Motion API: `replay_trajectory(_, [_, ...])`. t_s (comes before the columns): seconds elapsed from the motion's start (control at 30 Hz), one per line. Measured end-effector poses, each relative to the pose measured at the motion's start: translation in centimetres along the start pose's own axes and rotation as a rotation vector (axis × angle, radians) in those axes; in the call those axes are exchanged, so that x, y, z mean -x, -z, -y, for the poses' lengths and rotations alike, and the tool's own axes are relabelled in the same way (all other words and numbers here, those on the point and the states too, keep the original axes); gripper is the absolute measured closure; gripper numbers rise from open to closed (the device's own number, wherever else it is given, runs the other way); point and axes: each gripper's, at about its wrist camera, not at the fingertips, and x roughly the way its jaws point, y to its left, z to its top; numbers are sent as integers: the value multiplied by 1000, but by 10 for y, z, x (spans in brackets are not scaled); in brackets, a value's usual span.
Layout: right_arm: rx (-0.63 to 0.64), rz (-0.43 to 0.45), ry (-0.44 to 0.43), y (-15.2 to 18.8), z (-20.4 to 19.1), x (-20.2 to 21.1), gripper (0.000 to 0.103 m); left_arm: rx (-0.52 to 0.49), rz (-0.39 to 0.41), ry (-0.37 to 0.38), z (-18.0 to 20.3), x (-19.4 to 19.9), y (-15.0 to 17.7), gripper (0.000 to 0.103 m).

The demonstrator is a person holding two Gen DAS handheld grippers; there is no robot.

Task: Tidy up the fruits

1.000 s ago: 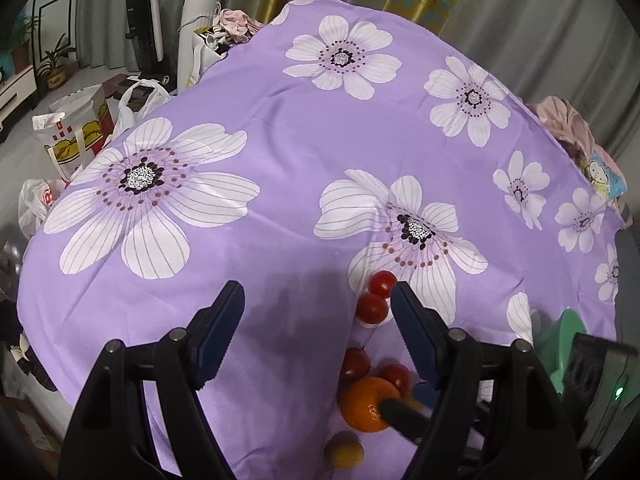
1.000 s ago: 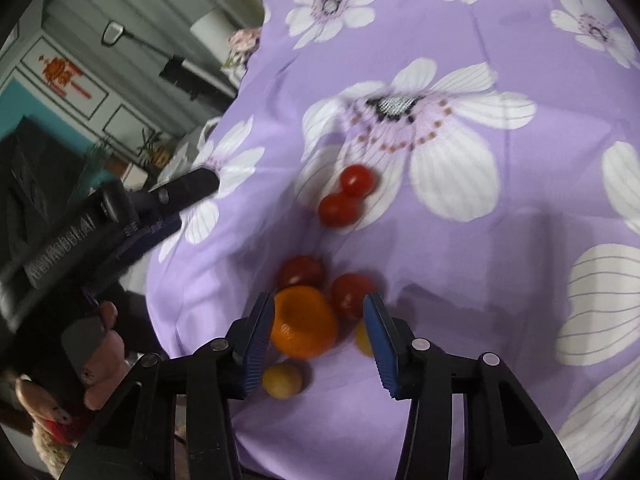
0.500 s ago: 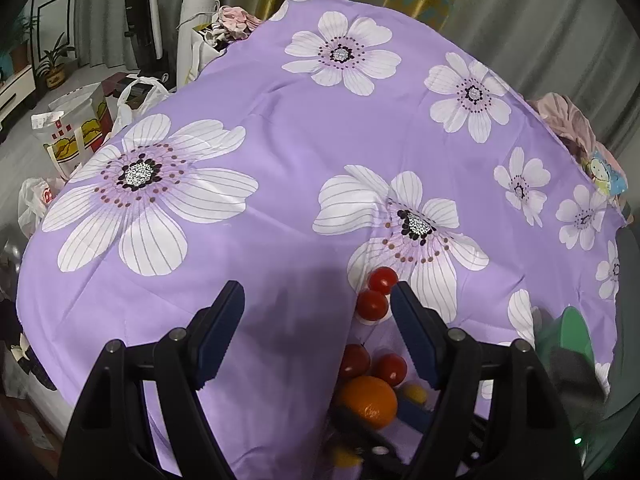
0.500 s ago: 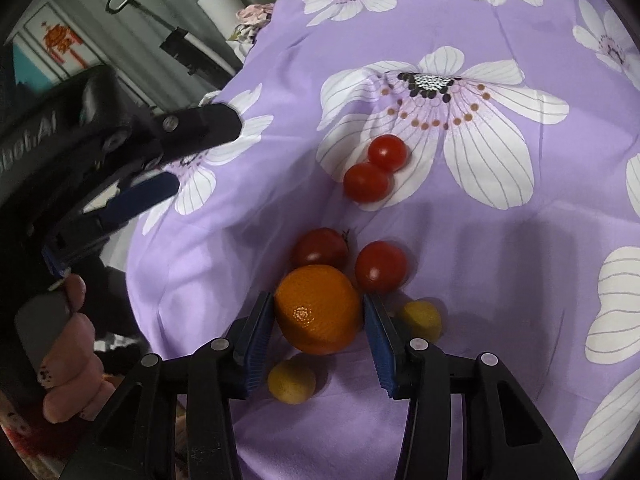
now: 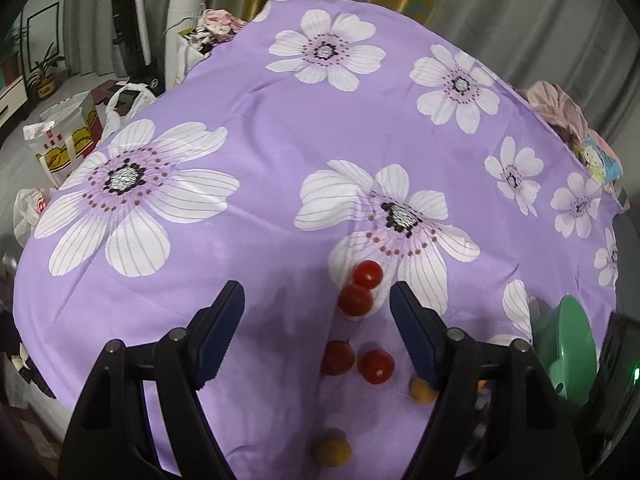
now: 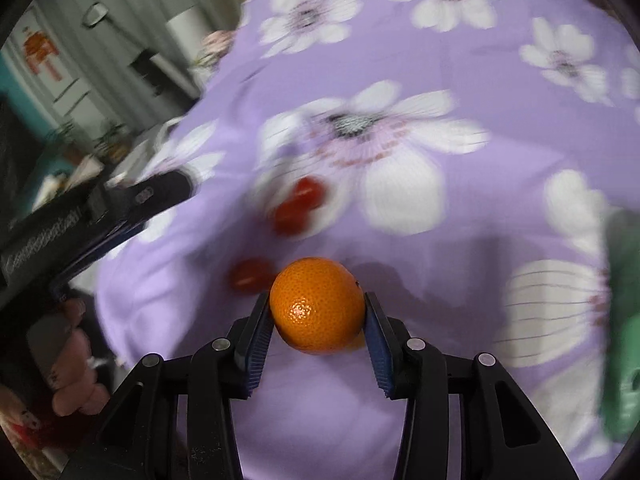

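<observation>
A round, dimpled orange mandarin (image 6: 318, 305) is clamped between the blue-padded fingers (image 6: 258, 340) of the right gripper (image 6: 318, 312), both pads pressing its sides while the jaws are closing a little further on it. The fruit is judged to be lifted clear of the purple cloth printed with white flowers (image 5: 280, 128) that covers the tabletop; the blur in the right wrist view suggests it is being carried. The step in hand is therefore taken to be the carrying away of the mandarin.

The left gripper (image 5: 316, 308) is held above the cloth with its fingers (image 5: 224, 320) wide apart and nothing between them. Beyond them lie four small red cherry tomatoes: a touching pair (image 5: 360, 288) on a flower petal and a second pair (image 5: 356, 360) nearer the camera. Two small yellow round fruits (image 5: 332, 451) lie nearer still, one of them just beside the right-hand finger.

A green plastic container (image 5: 568, 356) is seen at the right edge of the cloth; what it holds cannot be told. The next move is judged to call for the mandarin to be brought over that container and released gently, since a firmer squeeze could bruise it.
</observation>
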Motion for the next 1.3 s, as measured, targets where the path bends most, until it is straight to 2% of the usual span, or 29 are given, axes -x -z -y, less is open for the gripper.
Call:
replay_trajectory(0.1, [-3,19,168,-2,14,1,58,-26,-6,12,10,-4,3,28])
replay_trajectory(0.17, [10,5,241,-2,22,-4,58,-35,-7,19,17,-6,5,28])
replay_trajectory(0.23, [3,-20,260,-1,31,-10,58,-48,-13,31,23,-8,8,28])
replay_trajectory(0.33, [-16,-64,240,-1,39,-15,58,-76,-25,53,32,-12,12,28])
replay_trajectory(0.47, [0,-70,255,2,36,-16,58,-93,-44,52,39,-18,15,28])
replay_trajectory(0.63, [8,-78,224,1,33,-14,58,-115,-49,47,45,-21,18,28])
replay_trajectory(0.77, [-9,-67,145,-2,34,-5,55,-112,-44,59,45,-21,19,28])
replay_trajectory(0.9, [-32,-18,73,-4,39,12,52,-106,-52,74,46,-22,20,29])
replay_trajectory(1.1, [-146,79,-13,-11,61,31,51,-133,-86,117,56,-26,25,32])
replay_trajectory(1.3, [-257,89,-123,-14,76,28,51,-177,-156,168,71,-35,36,41])
